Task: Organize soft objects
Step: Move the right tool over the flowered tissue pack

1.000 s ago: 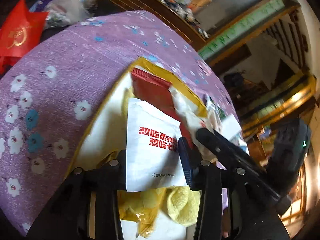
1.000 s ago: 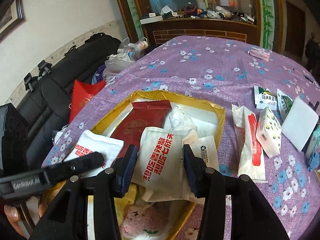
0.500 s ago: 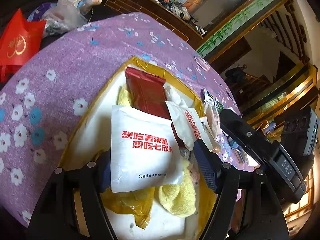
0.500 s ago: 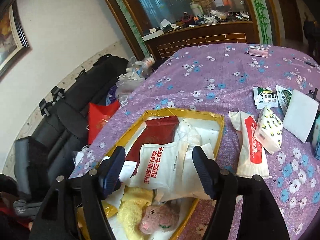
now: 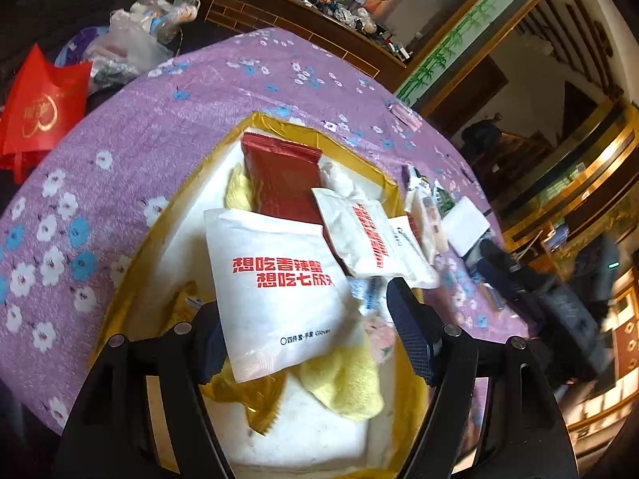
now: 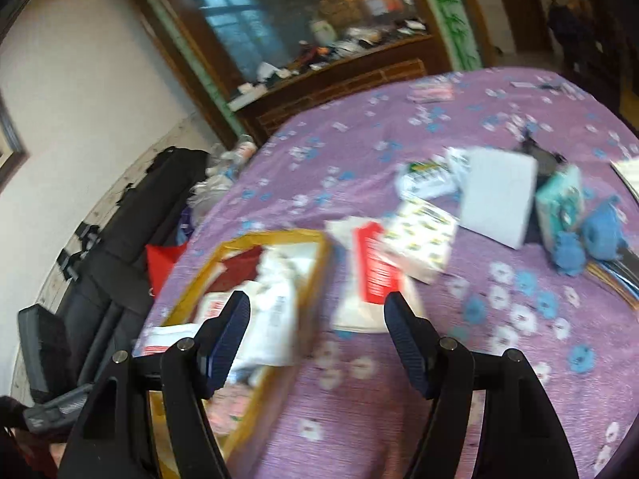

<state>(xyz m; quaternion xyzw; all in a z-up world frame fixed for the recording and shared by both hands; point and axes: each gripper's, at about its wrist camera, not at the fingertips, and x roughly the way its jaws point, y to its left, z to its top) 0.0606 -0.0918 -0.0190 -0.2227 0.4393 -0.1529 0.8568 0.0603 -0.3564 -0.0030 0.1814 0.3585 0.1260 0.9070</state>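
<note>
Left gripper (image 5: 307, 339) spread wide over the gold-rimmed tray (image 5: 263, 119), white glove packet (image 5: 279, 287) lying loose between the fingers atop a yellow towel (image 5: 343, 383) and red packet (image 5: 283, 183). Right gripper (image 6: 315, 339) likewise wide and empty above the purple floral tablecloth (image 6: 359, 419), just beside the tray, tissue pack (image 6: 423, 239) near ahead.
</note>
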